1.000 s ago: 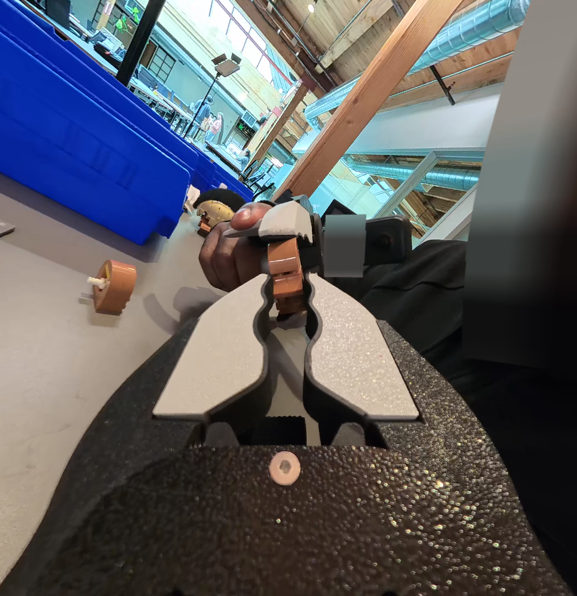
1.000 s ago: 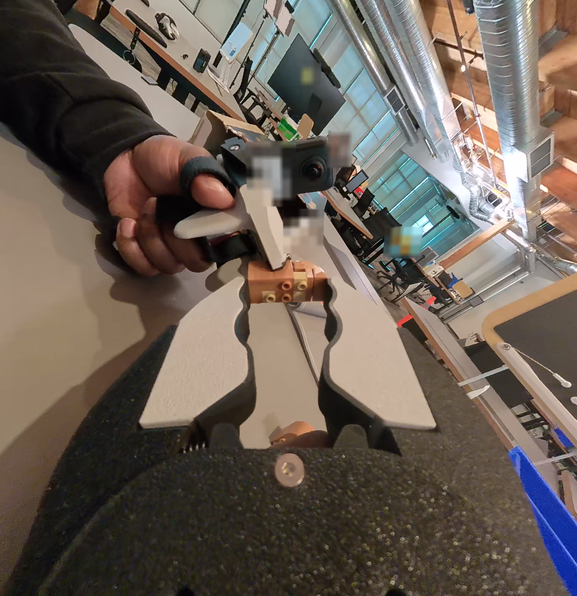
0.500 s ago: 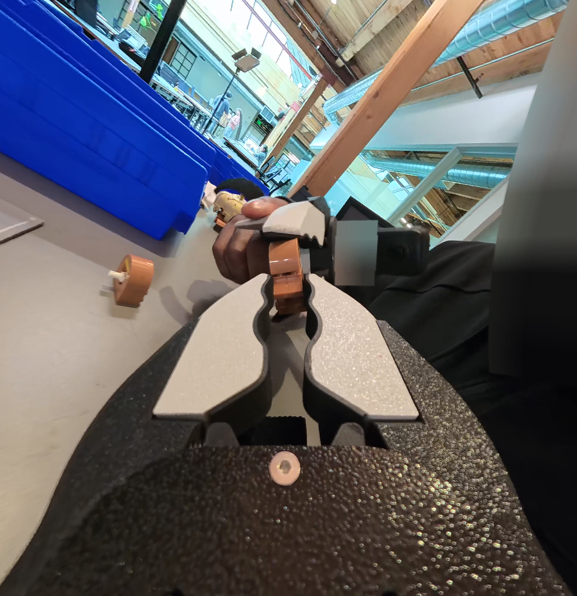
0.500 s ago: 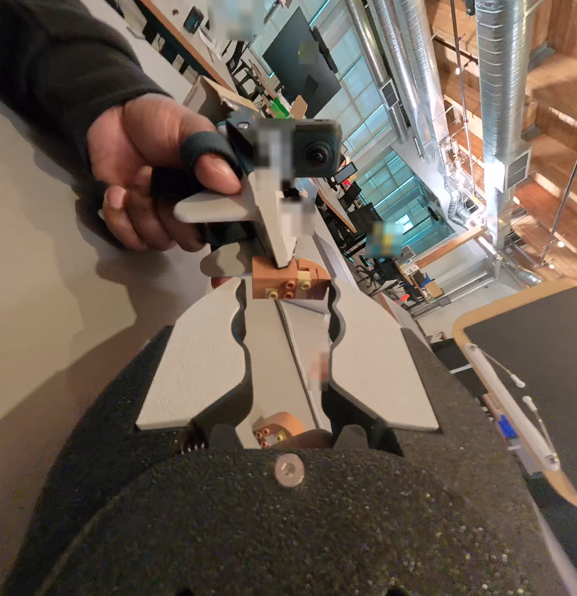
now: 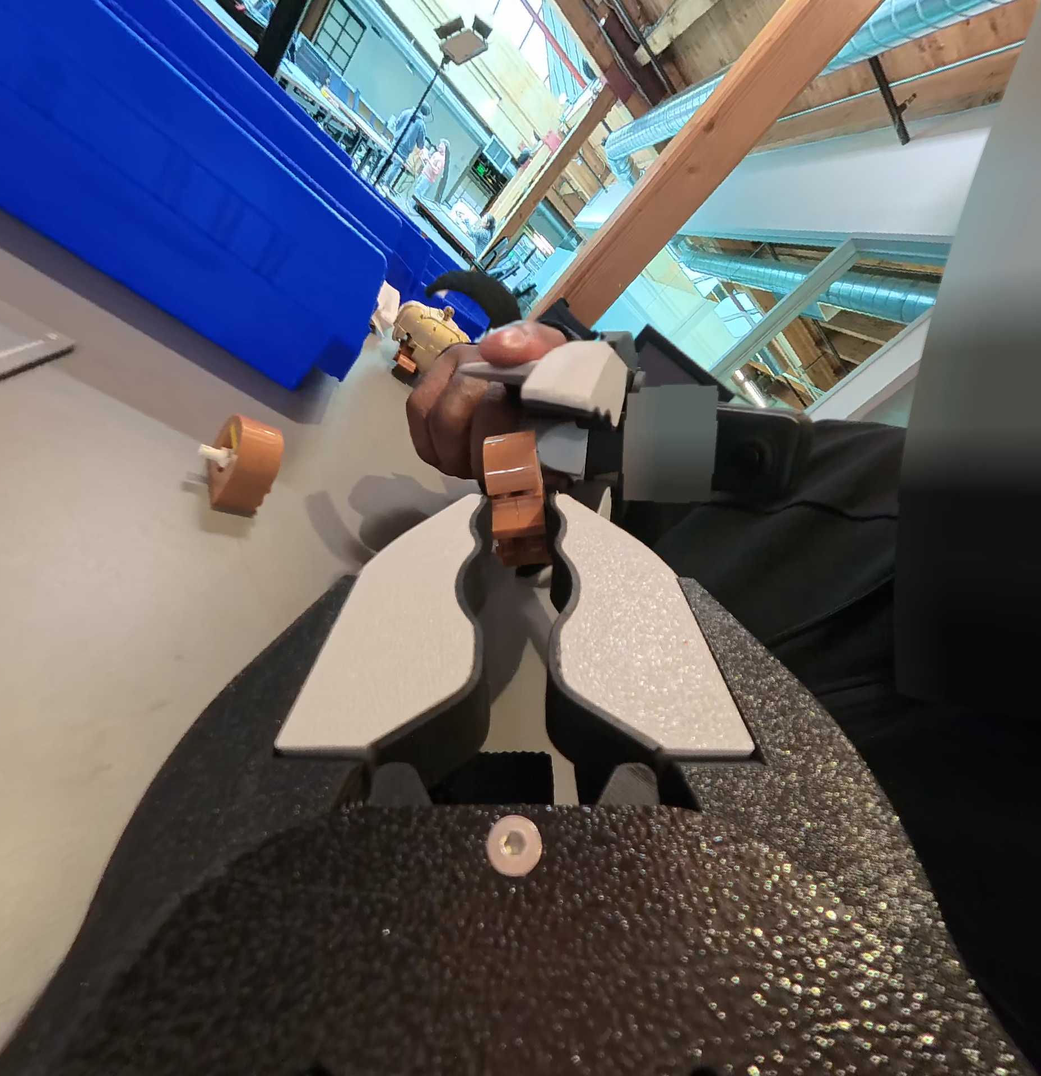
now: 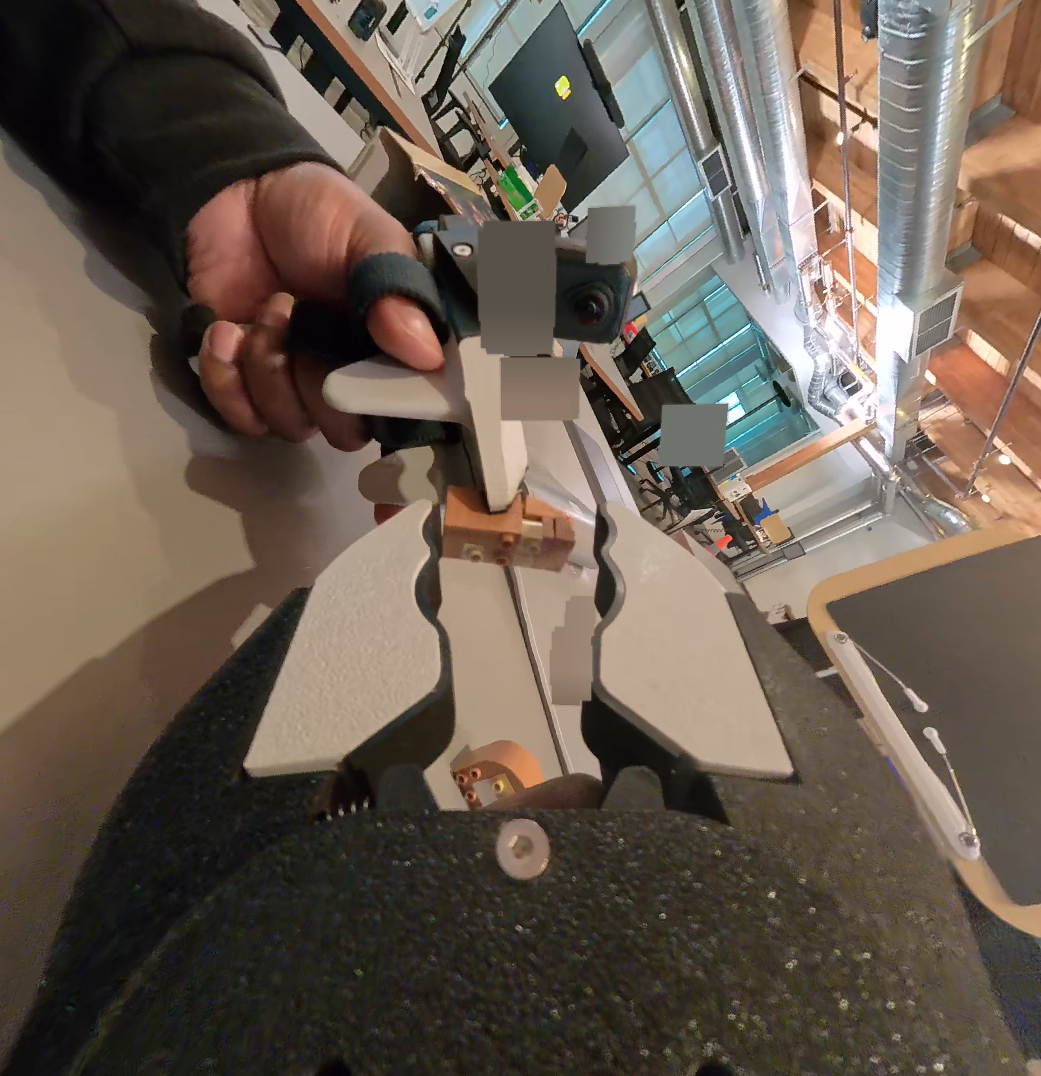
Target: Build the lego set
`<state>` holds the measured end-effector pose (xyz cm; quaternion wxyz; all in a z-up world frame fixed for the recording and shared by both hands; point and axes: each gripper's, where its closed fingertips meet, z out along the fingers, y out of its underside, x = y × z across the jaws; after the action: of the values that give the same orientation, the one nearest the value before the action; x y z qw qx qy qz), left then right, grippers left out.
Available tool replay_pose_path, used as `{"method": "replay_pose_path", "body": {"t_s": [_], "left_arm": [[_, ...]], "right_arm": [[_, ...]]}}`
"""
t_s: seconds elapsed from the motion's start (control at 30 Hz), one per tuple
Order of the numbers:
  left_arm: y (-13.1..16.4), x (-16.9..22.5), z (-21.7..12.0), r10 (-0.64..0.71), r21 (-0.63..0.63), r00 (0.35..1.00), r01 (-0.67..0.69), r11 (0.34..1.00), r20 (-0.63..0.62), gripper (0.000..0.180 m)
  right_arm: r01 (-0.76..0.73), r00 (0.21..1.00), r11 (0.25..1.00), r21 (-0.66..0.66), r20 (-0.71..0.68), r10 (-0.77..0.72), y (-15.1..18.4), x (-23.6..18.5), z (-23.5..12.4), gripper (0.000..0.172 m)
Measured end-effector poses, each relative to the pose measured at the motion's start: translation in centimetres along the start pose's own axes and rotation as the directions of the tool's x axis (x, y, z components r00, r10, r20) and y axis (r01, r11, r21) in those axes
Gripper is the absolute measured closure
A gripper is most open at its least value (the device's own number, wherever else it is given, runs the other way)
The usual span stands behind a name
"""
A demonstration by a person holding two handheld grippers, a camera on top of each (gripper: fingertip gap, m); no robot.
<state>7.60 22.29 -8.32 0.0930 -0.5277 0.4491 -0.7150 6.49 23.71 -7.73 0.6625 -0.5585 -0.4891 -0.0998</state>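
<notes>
My left gripper [image 5: 515, 506] is shut on a small brown brick assembly [image 5: 513, 495] and holds it above the grey table [image 5: 99, 582], both pads pressed on its sides. In the right wrist view the same assembly [image 6: 495, 538] sits between the fingertips of my right gripper [image 6: 515, 512]. That gripper is open, with a clear gap between the piece and its right finger [image 6: 652, 611]. The left gripper's finger [image 6: 498, 431] comes down onto the piece from above, with a hand [image 6: 285, 303] behind it. The right gripper's finger [image 5: 570, 381] shows just beyond the piece in the left wrist view.
A round brown piece with a white axle [image 5: 244, 466] lies on the table to the left. A tan and brown model [image 5: 428, 335] sits by the blue bins [image 5: 186, 192]. Another brown piece [image 6: 495, 777] lies under the right gripper. A dark board with a wooden rim [image 6: 943, 698] stands to the right. Left and right tips are no more than a few centimetres apart.
My right gripper's fingers have spread and come off the brown assembly, which they pressed a second ago. My left gripper has stayed shut on it. Both views have shifted slightly.
</notes>
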Motion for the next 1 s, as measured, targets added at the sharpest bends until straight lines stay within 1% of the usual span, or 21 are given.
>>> {"method": "replay_pose_path", "body": {"t_s": [0.1, 0.6, 1.0], "left_arm": [[-0.2, 0.0, -0.1, 0.002, 0.010, 1.000, -0.002, 1.000, 0.000, 0.163], [0.8, -0.5, 0.1, -0.010, -0.046, 1.000, 0.012, 0.999, 0.029, 0.163], [1.5, -0.6, 0.2, -0.017, -0.094, 0.999, 0.021, 0.995, 0.042, 0.163]], "right_arm": [[-0.007, 1.000, 1.000, -0.016, 0.009, 0.007, 0.3, -0.1, 0.1, 0.126], [-0.068, 0.991, 0.997, -0.044, 0.109, 0.072, 0.9, -1.1, -0.1, 0.128], [-0.044, 0.987, 0.997, -0.064, 0.152, 0.053, 1.0, -1.7, -0.3, 0.129]]}}
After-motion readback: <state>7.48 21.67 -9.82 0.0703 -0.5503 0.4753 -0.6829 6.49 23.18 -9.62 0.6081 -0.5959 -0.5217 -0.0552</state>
